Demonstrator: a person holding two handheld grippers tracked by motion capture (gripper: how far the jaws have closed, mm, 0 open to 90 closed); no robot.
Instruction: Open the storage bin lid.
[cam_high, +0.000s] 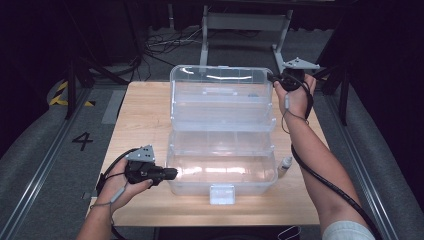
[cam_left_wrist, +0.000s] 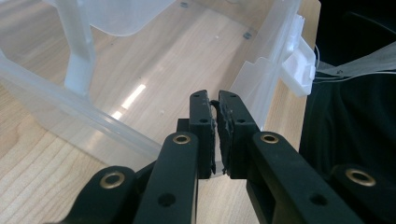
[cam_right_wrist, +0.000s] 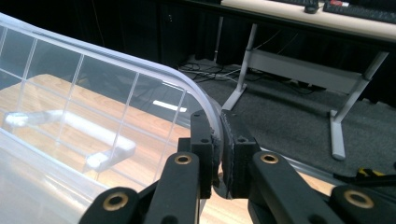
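- Right gripper, held at the far right corner of the table, has its jaws clamped on the rim of the raised lid of a clear plastic storage box; the right gripper view shows the curved lid edge pinched between the two black pads.
- Left gripper sits at the near left of the box, pointing right along the table, its jaws narrowed onto the thin side wall of the box base, a sliver of clear plastic caught between the pads.
- Box lies between the two hands on the wooden table, long axis running left to right; the lid stands open at the far side, hinged along the back, so the right hand is the nearer one to it and any closing swing would come toward the person.
- Box appears transparent and empty, with a lift-out tray resting across the base, a white latch at the front centre and a moulded handle visible through the ribbed lid.
- Small white bottle lies on the table just beside the box's right end, apart from both grippers.
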